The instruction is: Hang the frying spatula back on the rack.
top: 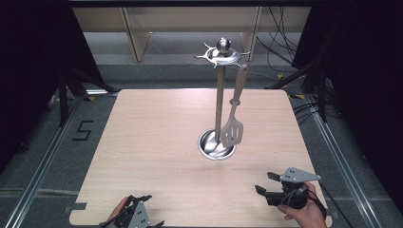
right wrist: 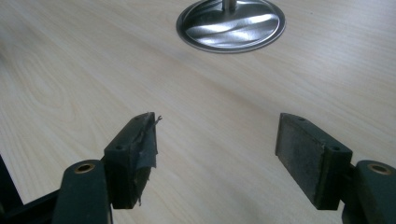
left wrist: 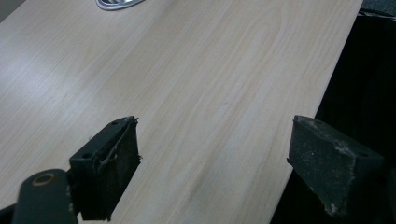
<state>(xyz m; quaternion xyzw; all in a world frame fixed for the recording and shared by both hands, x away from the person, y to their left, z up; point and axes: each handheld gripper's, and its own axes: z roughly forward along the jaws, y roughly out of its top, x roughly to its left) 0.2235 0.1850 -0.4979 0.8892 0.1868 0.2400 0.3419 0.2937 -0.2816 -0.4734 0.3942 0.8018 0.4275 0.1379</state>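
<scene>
Slotted spatula [top: 233, 124] hangs from one of the hooks on the utensil stand [top: 219, 99], which sits roughly mid-table on the wooden table [top: 152, 137]. Its round steel base [right wrist: 231, 24] lies dead ahead in the right gripper view and only clips the top edge [left wrist: 119, 3] of the left gripper view. Spatula's long axis is near vertical w/ a slight tilt: handle up at the hook, perforated blade down, hanging just above the base on the stand's right side, beside the pole. Right gripper [top: 267, 183] rests at the near right of the table, jaws spread wide w/ nothing between them, pointing left & forward toward the stand. Left gripper [top: 142, 209] sits at the near left edge, jaws also wide apart & empty, well away from the stand. Key relation: the spatula is forward & a bit left of the right gripper and faces that side, so the right hand is the nearer and better placed. Judging from this, the reach goes up & forward, w/ jaws closing across the upright handle and lifting it clear of the hook. Risk: nudging the pole or setting the spatula swinging.
</scene>
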